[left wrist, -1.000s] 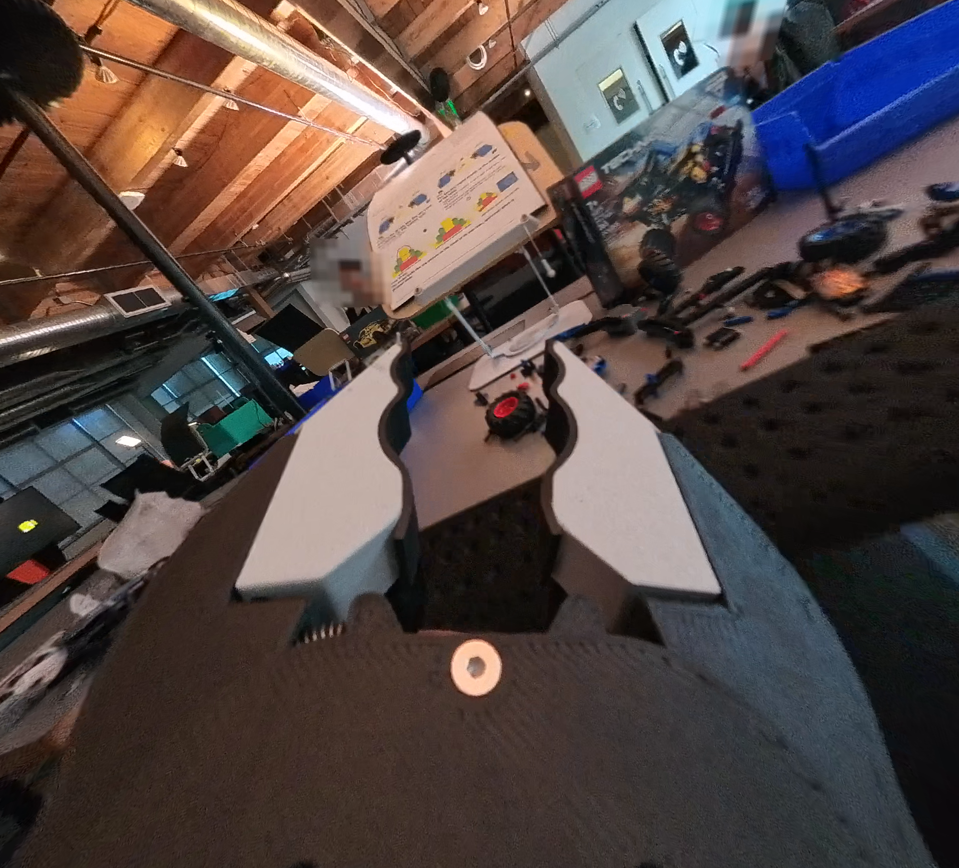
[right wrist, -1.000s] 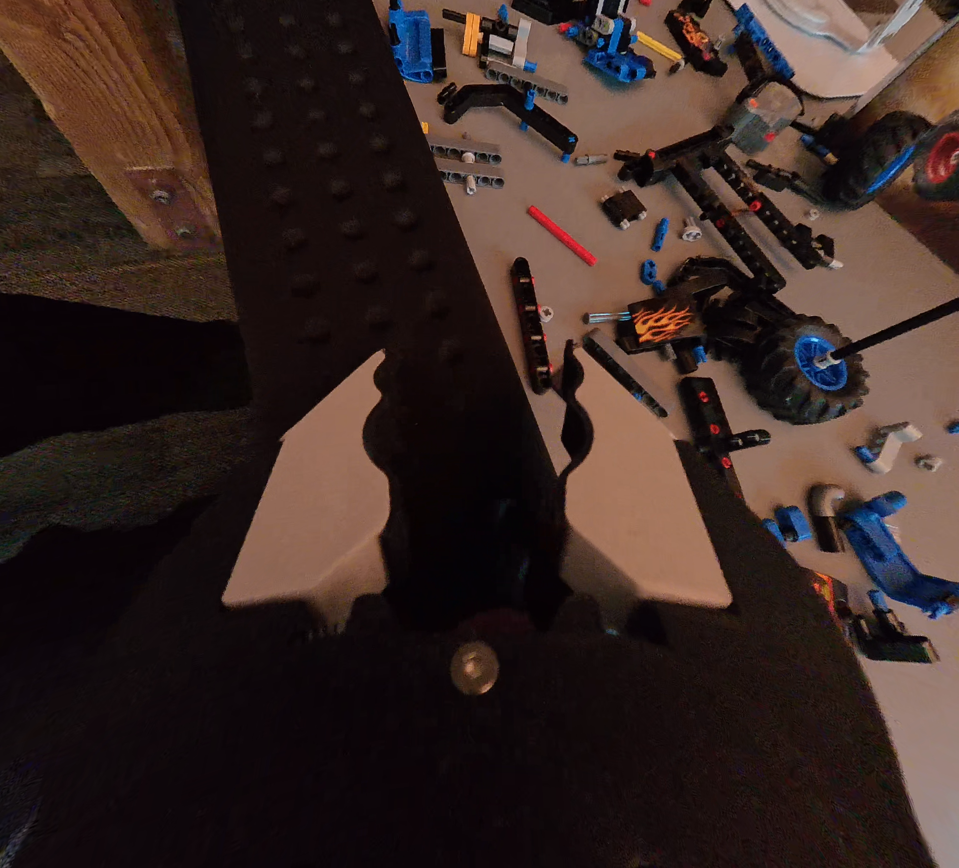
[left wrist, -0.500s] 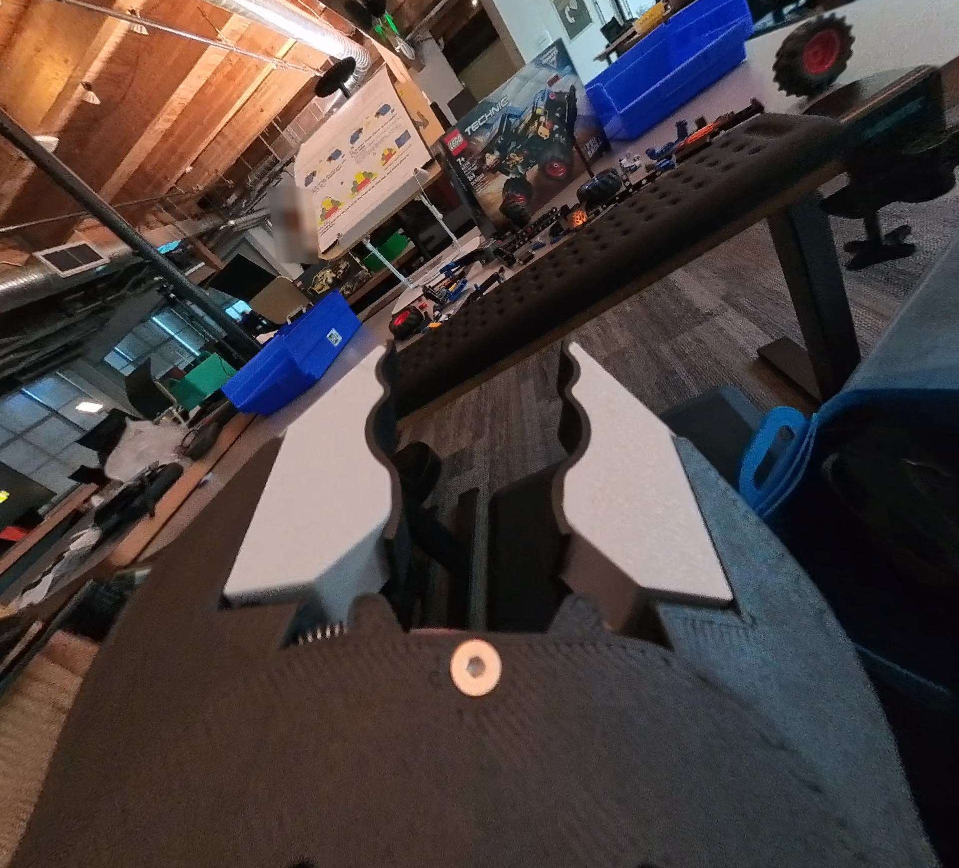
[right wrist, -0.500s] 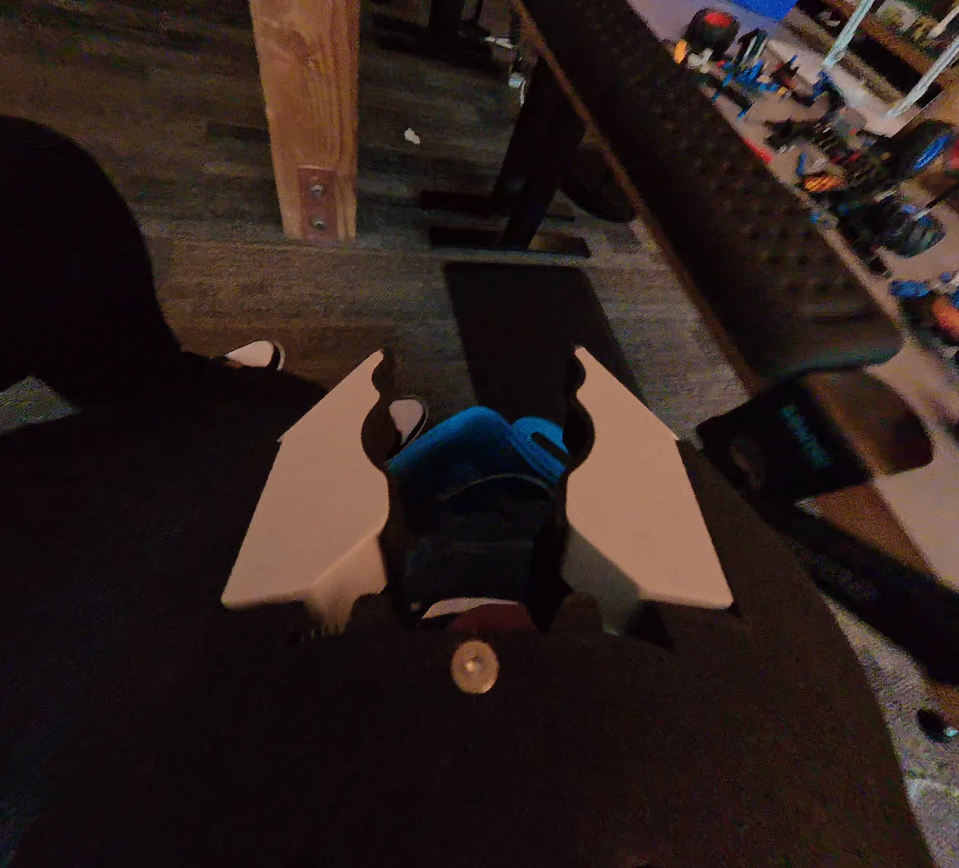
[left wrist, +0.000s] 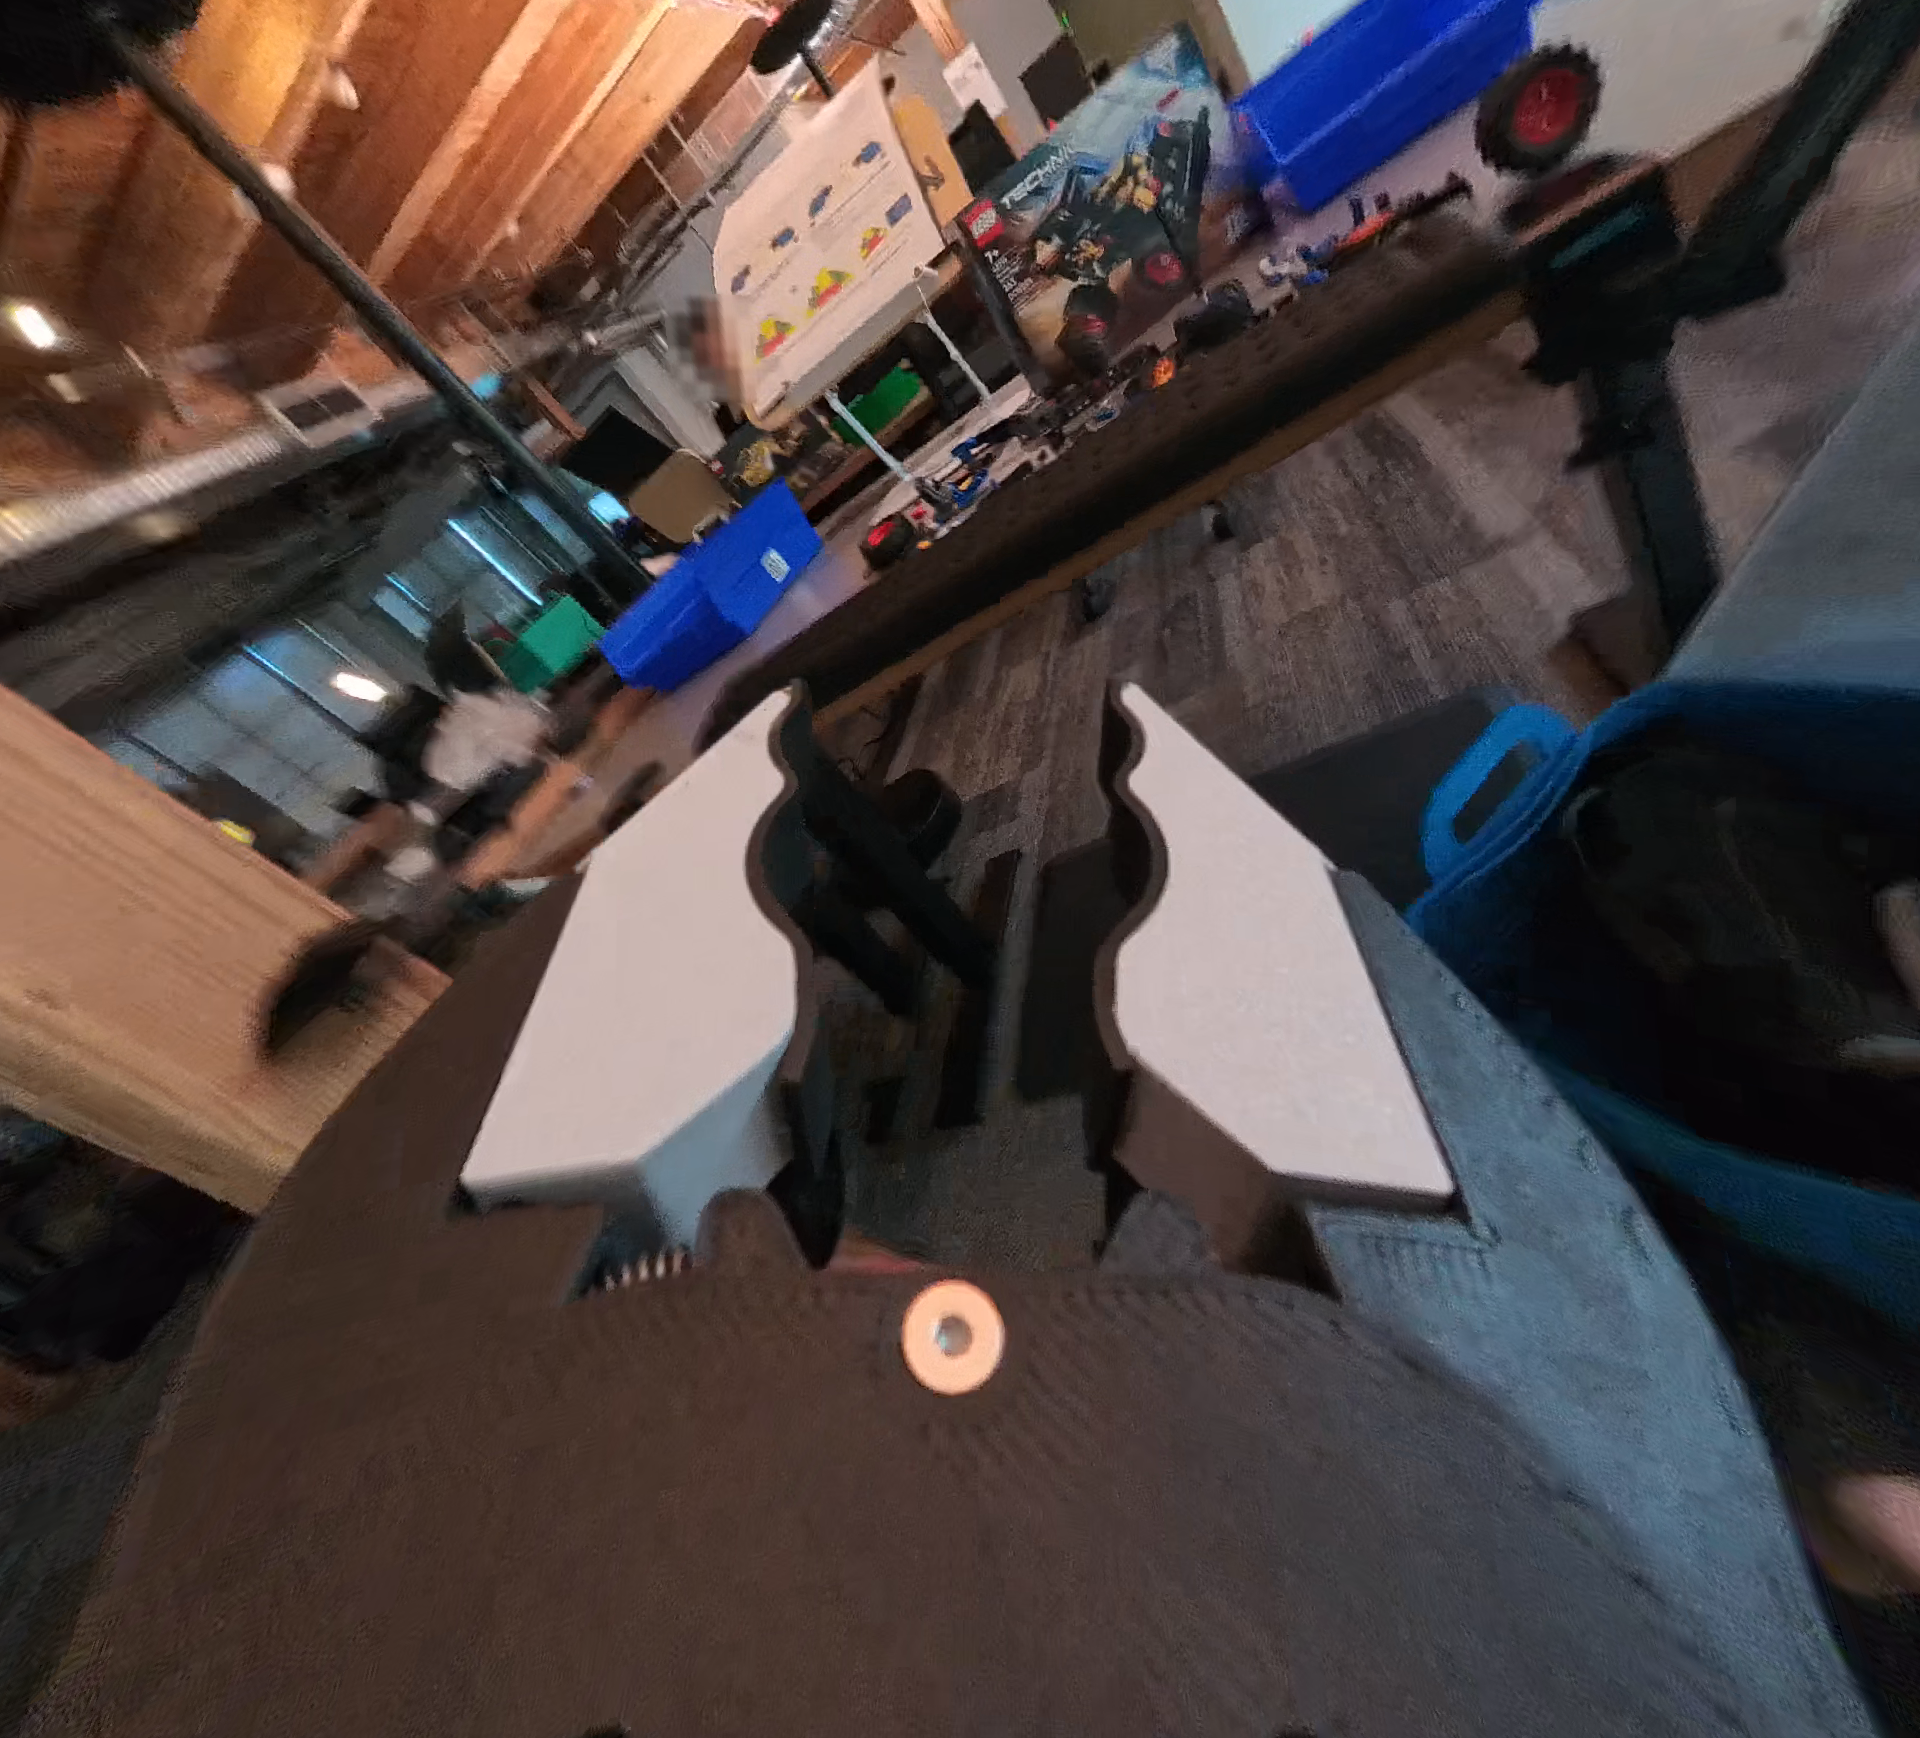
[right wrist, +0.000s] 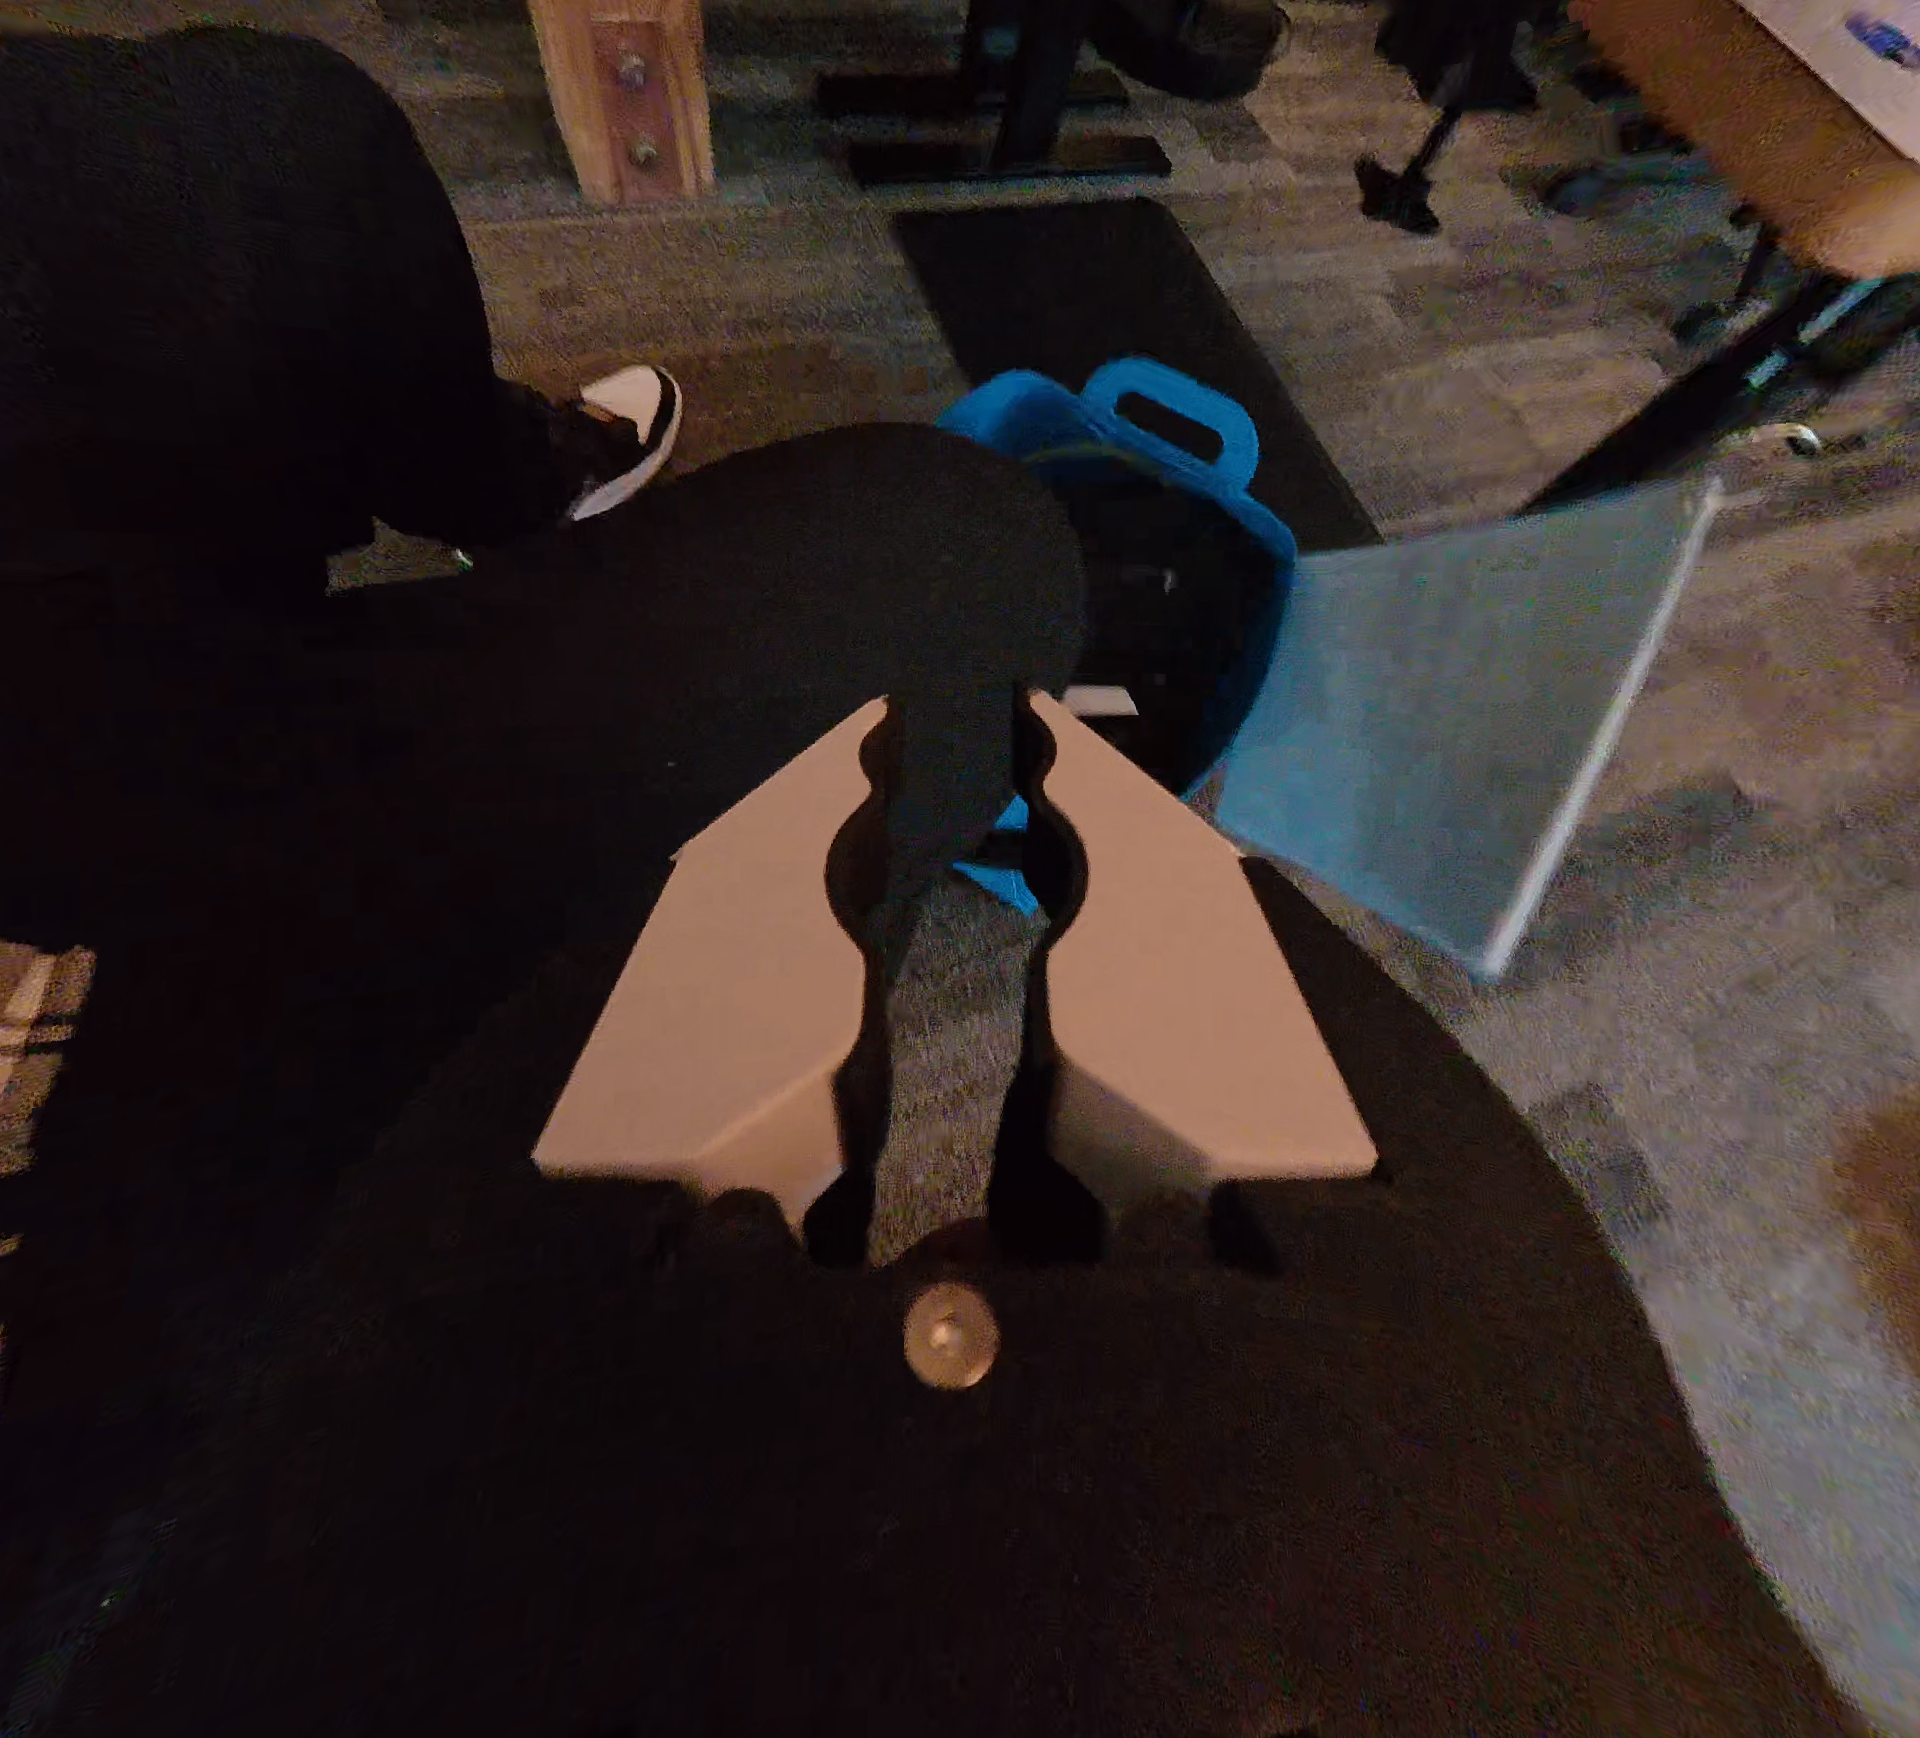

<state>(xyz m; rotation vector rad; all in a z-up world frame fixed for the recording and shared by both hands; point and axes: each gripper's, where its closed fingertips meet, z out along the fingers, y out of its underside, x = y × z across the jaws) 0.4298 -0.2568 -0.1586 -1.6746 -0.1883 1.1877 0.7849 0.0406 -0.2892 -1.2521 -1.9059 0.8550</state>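
Observation:
My left gripper (left wrist: pixel 956 701) is open and empty, held below table height. It points past a blue tote (left wrist: pixel 1496 784) on the floor toward a table with a black perforated mat (left wrist: pixel 1195 462) and scattered toy building parts (left wrist: pixel 1039 431). My right gripper (right wrist: pixel 958 699) points down at the carpet with its jaws narrowly apart and nothing between them. It hangs just above the same blue tote (right wrist: pixel 1174 431) with a dark inside. A dark rounded shape (right wrist: pixel 831 587) that I cannot identify lies beyond the right fingertips and hides part of the tote.
A wooden post (right wrist: pixel 603 5) and black table legs (right wrist: pixel 1029 26) stand on the carpet. A grey-blue flat panel (right wrist: pixel 1455 701) leans beside the tote. A person's shoe (right wrist: pixel 623 431) is at the left. Blue bins (left wrist: pixel 717 597) and a toy box (left wrist: pixel 1091 223) sit on the table.
Both grippers have come down off the tabletop to below its level, near the blue tote on the floor. The right jaws have narrowed. The left jaws stay open.

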